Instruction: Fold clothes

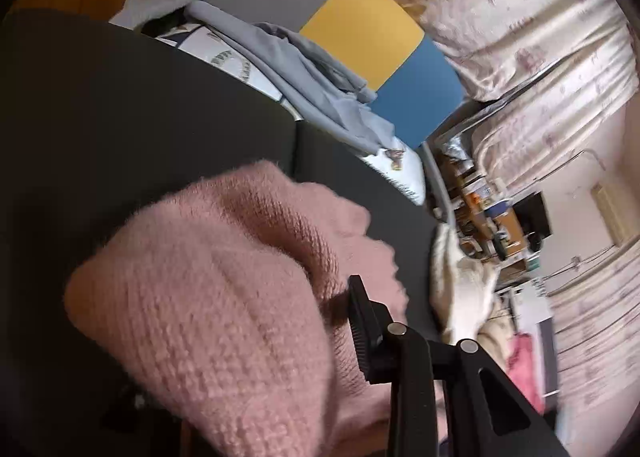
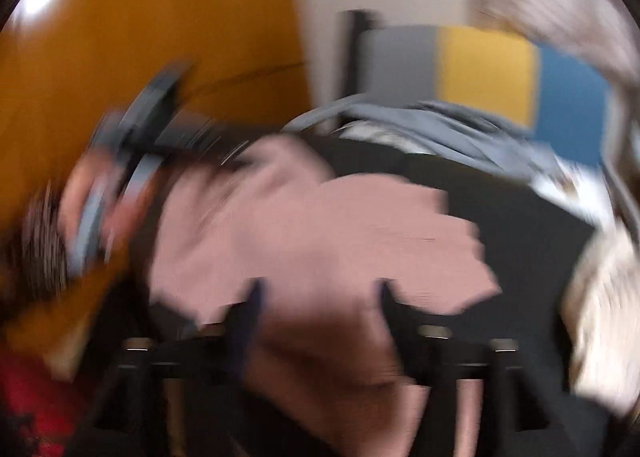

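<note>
A pink knit sweater [image 1: 208,297] lies bunched on the black table [image 1: 120,117]. In the left wrist view my left gripper [image 1: 316,321] is shut on a thick fold of it. Only one finger [image 1: 358,321] shows; the knit covers the other. The right wrist view is smeared by motion. There the sweater [image 2: 320,225] spreads over the table, and a bunch of it runs down between the fingers of my right gripper [image 2: 318,297], which is clamped on it. The left gripper [image 2: 224,155] holds the sweater's far left corner.
A grey garment [image 1: 304,69] and a white patterned cloth [image 1: 224,49] lie at the table's far side, in front of a grey, yellow and blue panel [image 1: 360,33]. A cream fluffy garment [image 1: 460,285] sits at the right edge. Curtains [image 1: 540,37] and cluttered shelves stand beyond.
</note>
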`<state>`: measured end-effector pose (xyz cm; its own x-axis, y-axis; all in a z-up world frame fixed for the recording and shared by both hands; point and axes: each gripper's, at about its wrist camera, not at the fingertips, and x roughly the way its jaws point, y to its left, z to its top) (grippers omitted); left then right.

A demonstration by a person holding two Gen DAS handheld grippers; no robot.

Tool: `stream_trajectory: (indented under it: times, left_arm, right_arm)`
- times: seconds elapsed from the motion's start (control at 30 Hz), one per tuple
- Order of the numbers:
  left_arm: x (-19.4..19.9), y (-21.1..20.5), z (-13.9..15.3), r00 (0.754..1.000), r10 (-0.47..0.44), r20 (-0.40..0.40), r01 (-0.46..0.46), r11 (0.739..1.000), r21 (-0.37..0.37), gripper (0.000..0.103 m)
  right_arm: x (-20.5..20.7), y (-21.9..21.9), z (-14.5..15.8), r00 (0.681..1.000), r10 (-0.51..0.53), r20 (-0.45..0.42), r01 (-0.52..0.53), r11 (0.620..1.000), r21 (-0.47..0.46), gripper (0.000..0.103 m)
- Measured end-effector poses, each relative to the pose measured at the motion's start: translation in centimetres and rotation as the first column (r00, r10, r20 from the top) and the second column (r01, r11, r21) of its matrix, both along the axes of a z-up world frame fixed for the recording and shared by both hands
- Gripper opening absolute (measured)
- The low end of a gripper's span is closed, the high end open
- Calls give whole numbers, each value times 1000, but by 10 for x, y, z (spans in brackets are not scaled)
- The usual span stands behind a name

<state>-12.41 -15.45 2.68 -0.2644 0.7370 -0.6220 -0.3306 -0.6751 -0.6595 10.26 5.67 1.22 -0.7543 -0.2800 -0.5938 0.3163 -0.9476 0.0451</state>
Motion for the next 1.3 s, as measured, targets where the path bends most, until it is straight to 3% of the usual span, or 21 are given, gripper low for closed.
stream_trajectory:
  times: [0.1,0.23,0.4,0.43,0.47,0.5,0.6,0.63,0.7,0.77,0.9,1.0,1.13,1.23,1.3]
  left_arm:
    - [-6,-6,12,999,2,44,-5,998,64,31]
    - [-16,-14,20,994,8,109,-21,992,122,30]
    - [-13,-6,24,990,-14,141,-7,989,148,30]
    - [-12,-5,26,990,-23,136,4,991,135,30]
    - [-11,-3,29,991,-33,131,17,992,125,30]
    - [-11,-3,32,991,-46,122,31,992,123,30]
    - [-9,-5,47,995,-67,72,62,996,69,31]
    - [-8,-5,52,996,-73,54,70,996,47,31]
    - [-5,-5,59,996,-87,21,87,996,4,31]
    - [2,-4,61,994,-108,-11,108,994,-28,33]
    - [18,-2,47,989,-138,-51,131,985,-112,33]
    - [27,-7,24,990,-137,-40,129,980,-151,33]
    - [43,-5,-10,990,-138,1,137,984,-116,33]
    - [61,11,-16,984,-170,-52,162,979,-124,34]
    - [76,31,-13,965,-222,-142,192,962,-196,37]
  right_arm:
    - [5,-61,-16,986,163,-21,-157,971,182,80]
    - [-8,-107,-36,966,244,-79,-198,905,378,80]
    - [-30,-160,-60,940,317,-130,-181,782,596,77]
    - [-40,-158,-61,952,280,-119,-162,797,582,45]
    - [-50,-152,-59,965,248,-91,-162,828,537,23]
    - [-60,-146,-57,974,216,-62,-159,856,492,12]
    - [-79,-95,-30,996,89,-25,-83,978,192,12]
    - [-84,-69,-17,999,27,-22,-26,997,78,12]
    - [-86,-27,4,997,-67,-25,65,994,-84,12]
    - [-86,18,22,986,-166,-28,157,966,-205,12]
    - [-93,95,31,934,-357,16,343,882,-322,12]
    - [-98,143,5,886,-444,137,459,791,-405,12]
    - [-100,184,-47,822,-486,295,569,683,-458,12]
    - [-84,184,-72,791,-478,381,612,620,-491,12]
    - [-87,189,-84,781,-461,421,625,581,-522,12]
